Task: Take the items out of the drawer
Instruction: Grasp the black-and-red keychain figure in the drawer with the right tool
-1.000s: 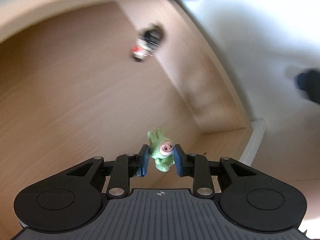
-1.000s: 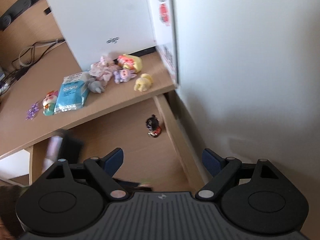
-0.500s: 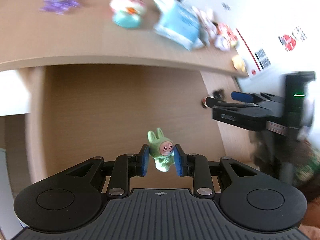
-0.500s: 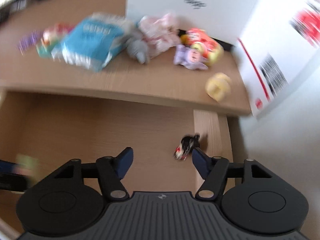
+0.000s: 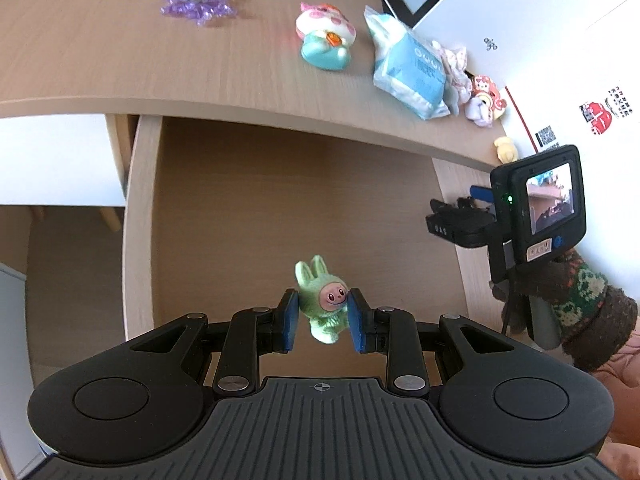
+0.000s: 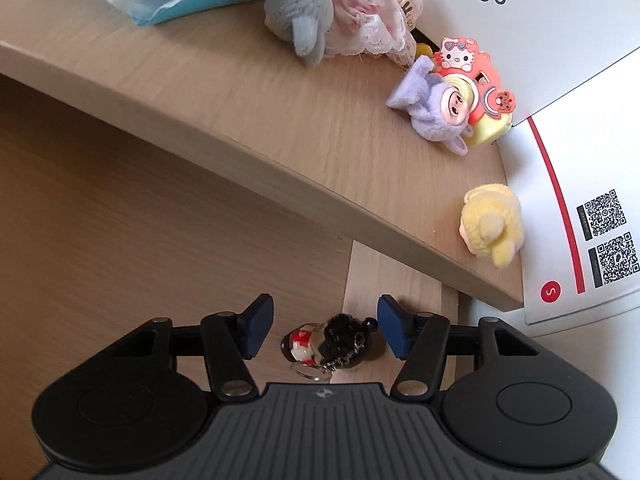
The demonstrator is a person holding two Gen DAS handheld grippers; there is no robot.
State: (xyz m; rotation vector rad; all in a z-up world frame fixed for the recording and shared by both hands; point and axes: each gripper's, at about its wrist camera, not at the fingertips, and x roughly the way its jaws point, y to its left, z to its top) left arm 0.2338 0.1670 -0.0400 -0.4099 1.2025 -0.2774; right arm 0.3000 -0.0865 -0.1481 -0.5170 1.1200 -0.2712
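The wooden counter [image 5: 100, 60] spans the top of both views, and the open drawer [image 5: 280, 208] lies pulled out beneath its front edge, its bare wood floor filling the middle of the left wrist view. A white box [image 6: 560, 40] printed with QR codes stands at the counter's right end. The left claw [image 5: 323, 321] is held above the drawer, pointing toward the counter, its 2 blue pads closed on the green bunny figure [image 5: 323, 306], which hangs between them clear of the drawer floor, face turned to the camera. Only the left wrist view shows the right claw [image 5: 460, 216] from outside: it reaches in over the drawer's right side wall, its camera screen lit, gripped by a hand [image 5: 572, 292] in a brown patterned knit glove. Only the right wrist view shows what sits there: the right claw [image 6: 322, 330] is low at the drawer's right wall, its fingers spread wide with the black and red keychain figure [image 6: 328, 346] lying between them, touching neither pad, its ring and chain toward the camera. On the counter are a blue and white packet [image 5: 412, 76], a grey plush [image 6: 298, 12] against a pink lace doll [image 6: 368, 24], a pink and teal toy [image 5: 326, 36], a purple bunny figure [image 6: 434, 112] leaning on a red and yellow cartoon toy [image 6: 486, 100], a yellow plush [image 6: 492, 228] near the counter's corner beside the box, and a purple bead cluster [image 5: 196, 2] far left.
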